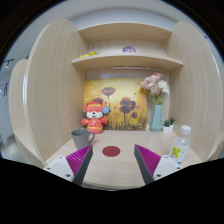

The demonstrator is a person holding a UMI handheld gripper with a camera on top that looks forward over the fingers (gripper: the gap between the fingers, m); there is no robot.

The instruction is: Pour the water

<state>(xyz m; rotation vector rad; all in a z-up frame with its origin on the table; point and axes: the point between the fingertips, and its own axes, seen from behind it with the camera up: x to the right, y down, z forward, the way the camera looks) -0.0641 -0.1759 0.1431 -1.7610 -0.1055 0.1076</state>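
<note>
Standing open, hand-held gripper (111, 163) faces grey cup (80, 138), bottle (179, 150).

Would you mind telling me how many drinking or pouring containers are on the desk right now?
2: a grey cup left of the open tool, beside the fox toy, and a clear water bottle to its right. Others may be hidden.

Single wide-angle view from the hand-held gripper (112, 163), low, facing the desk (112, 170) alcove.
</note>
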